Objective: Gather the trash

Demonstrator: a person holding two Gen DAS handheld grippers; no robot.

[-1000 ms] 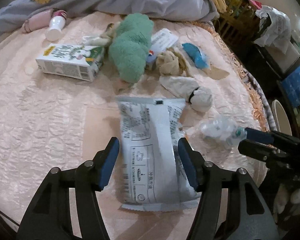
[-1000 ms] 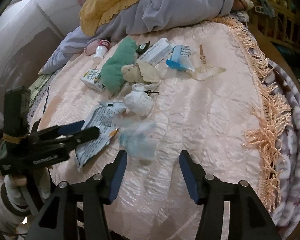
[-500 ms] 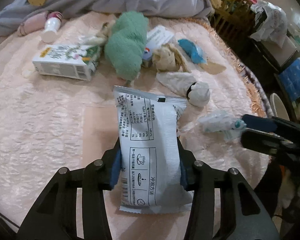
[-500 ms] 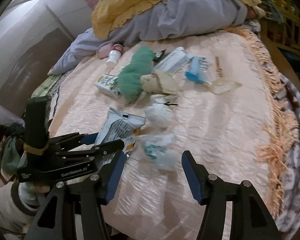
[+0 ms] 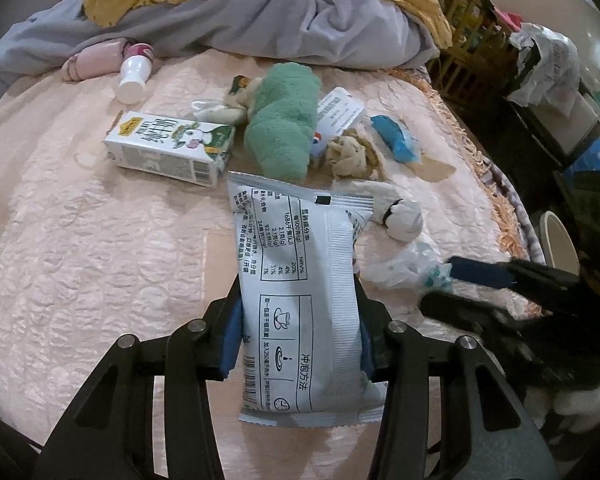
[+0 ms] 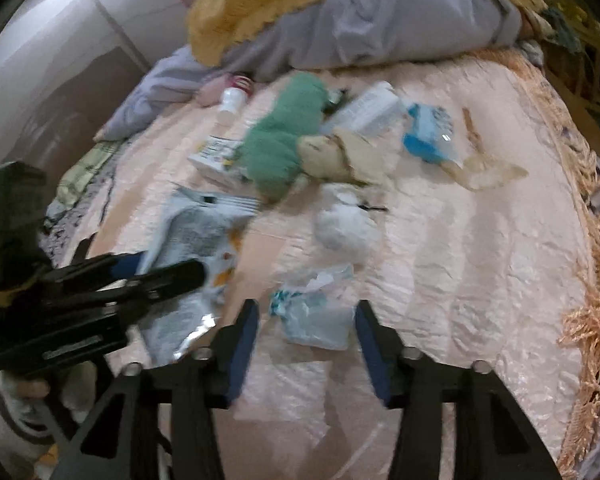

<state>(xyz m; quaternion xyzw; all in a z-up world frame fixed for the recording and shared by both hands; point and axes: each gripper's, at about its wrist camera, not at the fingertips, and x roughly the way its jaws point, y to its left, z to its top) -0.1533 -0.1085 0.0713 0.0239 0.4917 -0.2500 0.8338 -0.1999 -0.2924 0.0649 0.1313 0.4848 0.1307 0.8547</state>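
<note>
Trash lies all over the pink bed point(image 5: 80, 264). The left tool point(image 5: 296, 328) pinches a white packet point(image 5: 300, 300) from both sides and holds it just above the bed. The right tool point(image 6: 306, 344) is opening, and a crumpled clear bag point(image 6: 312, 316) lies between its pads, which do not press on it. Farther back lie a milk carton point(image 5: 168, 148), a green towel point(image 5: 284, 128), a small white bottle point(image 5: 134, 74), a blue wrapper point(image 5: 394, 140) and a white wad point(image 5: 404, 220). The bed is bare on its left side and on its right side up to the fringe point(image 6: 592, 280) at its edge. A grey blanket point(image 5: 280, 24) is heaped along the far edge. Whether the carton and bottle are full cannot be seen.
</note>
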